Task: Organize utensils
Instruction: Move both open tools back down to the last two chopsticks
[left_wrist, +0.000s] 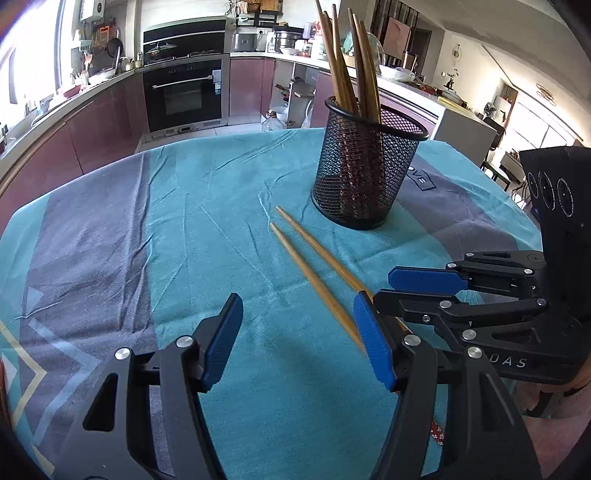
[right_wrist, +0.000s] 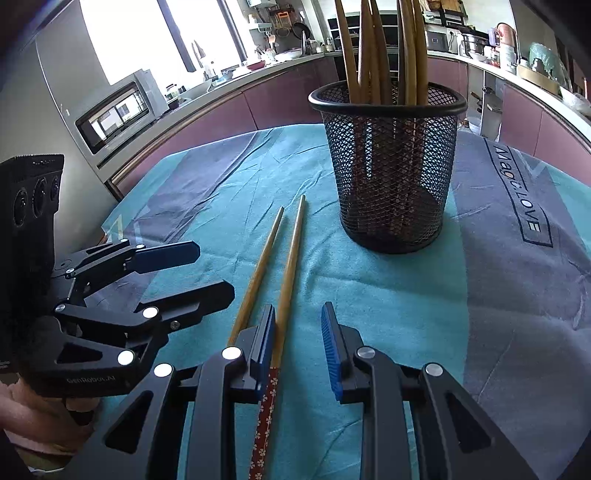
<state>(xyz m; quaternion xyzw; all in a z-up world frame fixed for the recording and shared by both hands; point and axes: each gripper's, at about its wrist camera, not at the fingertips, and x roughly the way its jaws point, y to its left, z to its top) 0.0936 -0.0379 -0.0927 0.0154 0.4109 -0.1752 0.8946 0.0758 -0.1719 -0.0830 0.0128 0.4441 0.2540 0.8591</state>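
Two wooden chopsticks lie side by side on the cloth in front of a black mesh cup (left_wrist: 354, 177) (right_wrist: 391, 177) that holds several more chopsticks (right_wrist: 376, 48). My right gripper (right_wrist: 298, 343) (left_wrist: 399, 291) is open around the right chopstick (right_wrist: 290, 266). The stick rests against the left pad, and a gap shows to the right pad. Its red patterned handle runs back under the gripper. The left chopstick (right_wrist: 255, 277) (left_wrist: 314, 280) lies outside those fingers. My left gripper (left_wrist: 297, 332) (right_wrist: 216, 271) is open over bare cloth, with that chopstick's end beside its right finger.
A teal and grey cloth (left_wrist: 184, 221) covers the table, with printed lettering (right_wrist: 517, 192) to the right of the cup. The two grippers are close together side by side. A hand (right_wrist: 37, 413) holds the left one. Kitchen counters and an oven (left_wrist: 184, 92) stand beyond the table's far edge.
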